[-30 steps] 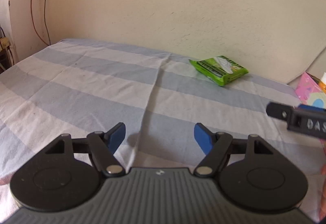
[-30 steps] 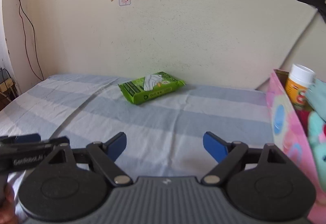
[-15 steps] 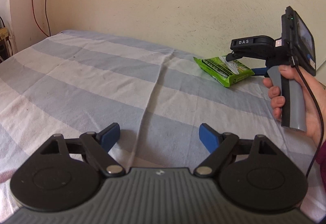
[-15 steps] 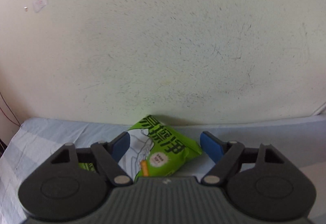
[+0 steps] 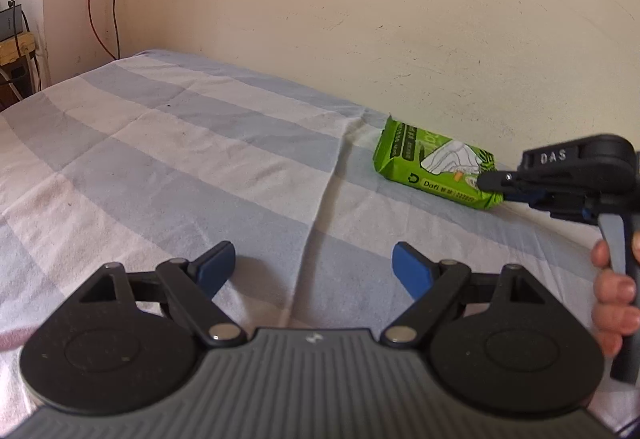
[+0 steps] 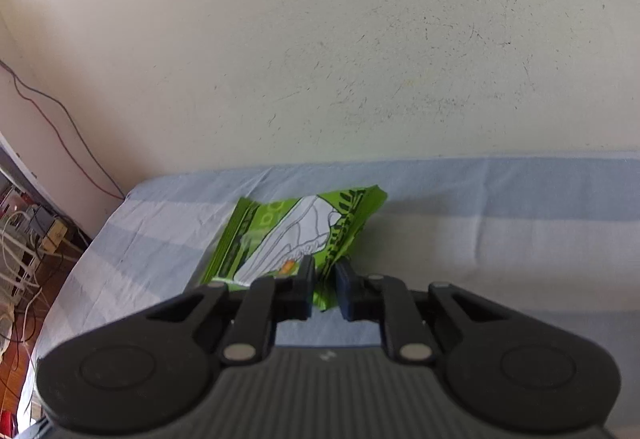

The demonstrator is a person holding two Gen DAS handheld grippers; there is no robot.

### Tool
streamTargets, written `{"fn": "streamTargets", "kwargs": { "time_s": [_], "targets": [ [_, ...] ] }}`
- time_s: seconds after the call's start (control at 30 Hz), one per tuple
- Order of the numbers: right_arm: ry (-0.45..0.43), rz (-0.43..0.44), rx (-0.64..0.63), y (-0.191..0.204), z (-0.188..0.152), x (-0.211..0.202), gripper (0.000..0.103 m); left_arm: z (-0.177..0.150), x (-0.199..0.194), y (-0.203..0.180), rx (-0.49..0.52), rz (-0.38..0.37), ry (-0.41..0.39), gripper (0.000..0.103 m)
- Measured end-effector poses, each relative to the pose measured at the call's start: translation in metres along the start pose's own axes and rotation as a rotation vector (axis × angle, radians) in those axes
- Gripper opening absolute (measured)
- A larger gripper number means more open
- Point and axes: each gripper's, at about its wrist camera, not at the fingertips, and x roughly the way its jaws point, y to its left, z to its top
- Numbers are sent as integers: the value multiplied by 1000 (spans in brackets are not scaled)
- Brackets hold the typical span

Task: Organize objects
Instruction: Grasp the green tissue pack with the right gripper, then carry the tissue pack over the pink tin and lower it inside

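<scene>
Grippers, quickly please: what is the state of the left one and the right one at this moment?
Left gripper: open, holding nothing, above the striped bedsheet.
Right gripper: closed on the near edge of the green packet.

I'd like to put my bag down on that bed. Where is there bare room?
The striped sheet lies bare between the open left gripper and the wall. It is crowded only far right, where the right gripper pinches the green packet.

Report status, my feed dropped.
Right gripper shut on green wipes pack. Left gripper open, idle over striped sheet. Nothing blocking.
</scene>
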Motion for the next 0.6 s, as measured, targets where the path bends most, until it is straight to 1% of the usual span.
{"fn": "streamTargets", "kwargs": {
  "time_s": [0.13,0.33,0.47,0.6],
  "targets": [
    [-5,24,31,2,-28,-31,11,0,1,0,10,0,1,87],
    [-19,43,42,0,-77,-87,11,-2,1,-2,30,-13,2,87],
    [-44,31,47,-3,-117,-129,11,-5,-1,-7,59,-33,5,87],
    [-103,-1,86,-13,-158,-171,11,-7,-3,-9,73,-57,7,87]
  ]
}}
